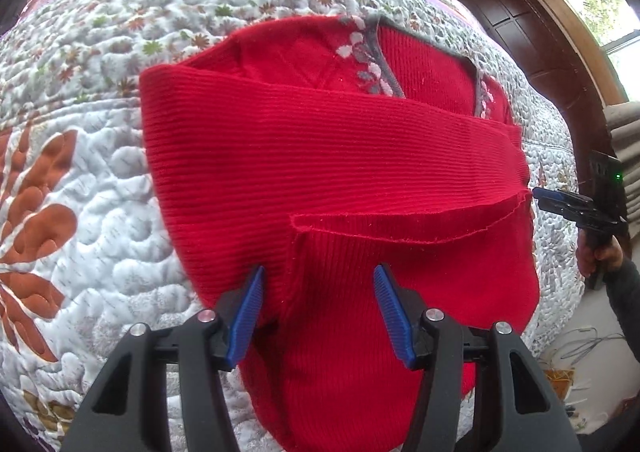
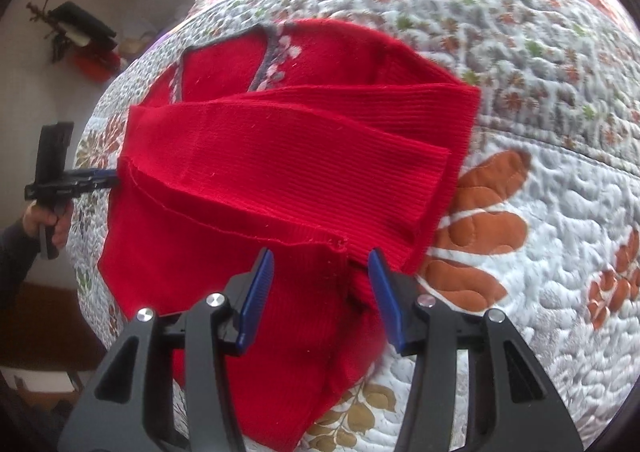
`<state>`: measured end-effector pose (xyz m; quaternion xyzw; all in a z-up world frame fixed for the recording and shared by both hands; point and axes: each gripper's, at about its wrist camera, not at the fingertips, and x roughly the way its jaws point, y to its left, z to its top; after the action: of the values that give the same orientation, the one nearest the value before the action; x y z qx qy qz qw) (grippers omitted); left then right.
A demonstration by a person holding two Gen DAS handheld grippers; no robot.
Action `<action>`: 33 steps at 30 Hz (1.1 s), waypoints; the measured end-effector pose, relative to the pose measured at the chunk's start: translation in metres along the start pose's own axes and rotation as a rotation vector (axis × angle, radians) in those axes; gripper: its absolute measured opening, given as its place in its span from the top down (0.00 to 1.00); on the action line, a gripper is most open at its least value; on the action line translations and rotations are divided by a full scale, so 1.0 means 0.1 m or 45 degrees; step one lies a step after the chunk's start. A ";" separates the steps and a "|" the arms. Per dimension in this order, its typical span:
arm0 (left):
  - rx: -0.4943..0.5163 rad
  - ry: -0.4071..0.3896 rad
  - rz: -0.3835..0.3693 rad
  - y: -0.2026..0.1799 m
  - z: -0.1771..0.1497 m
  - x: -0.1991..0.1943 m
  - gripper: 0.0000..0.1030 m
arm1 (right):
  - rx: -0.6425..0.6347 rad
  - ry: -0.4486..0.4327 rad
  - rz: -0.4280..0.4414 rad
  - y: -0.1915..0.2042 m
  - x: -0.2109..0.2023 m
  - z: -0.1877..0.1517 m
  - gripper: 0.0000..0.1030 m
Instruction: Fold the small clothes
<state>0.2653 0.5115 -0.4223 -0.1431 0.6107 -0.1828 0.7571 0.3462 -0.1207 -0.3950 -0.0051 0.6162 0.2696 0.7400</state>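
Folding this red sweater (image 1: 328,172) on the quilted bed (image 1: 100,212); sleeves already crossed over the chest, so both my grippers, left (image 1: 319,312) and right (image 2: 321,298), hover spread open over the hem, probably to fold it upward next.

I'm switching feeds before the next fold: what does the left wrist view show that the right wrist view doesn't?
Left wrist only: a window with dark wood panelling beside it, and cables on the floor.
Right wrist only: dark and red items on the wall and both folded sleeve cuffs.
Shared: the red sweater with sleeves folded across, the floral quilt, and in each view an open tool over the sweater's hem with the other tool at its side edge.
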 end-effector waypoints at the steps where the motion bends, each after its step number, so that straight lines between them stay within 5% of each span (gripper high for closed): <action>1: 0.006 -0.002 0.001 -0.03 0.02 0.02 0.51 | -0.014 0.011 0.003 0.01 0.03 0.00 0.52; 3: 0.016 0.011 0.013 -0.05 0.04 0.05 0.65 | -0.034 0.032 -0.013 0.02 0.08 -0.01 0.54; 8: 0.040 0.005 0.048 -0.08 0.06 0.06 0.96 | -0.036 0.055 -0.002 0.03 0.14 -0.04 0.95; 16: -0.052 -0.111 -0.014 -0.08 -0.11 -0.29 0.97 | 0.047 -0.066 0.040 0.13 -0.34 -0.15 0.97; 24: -0.054 -0.304 -0.109 -0.39 -0.37 -1.19 0.97 | 0.128 -0.218 0.054 0.41 -1.14 -0.22 0.97; 33: -0.030 -0.453 -0.147 -0.48 -0.11 -1.84 0.97 | 0.167 -0.400 0.070 0.51 -1.74 0.11 0.97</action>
<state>0.2154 0.5517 -0.2430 -0.2170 0.4600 -0.1906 0.8396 0.3187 -0.1422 -0.2164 0.1024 0.5091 0.2464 0.8183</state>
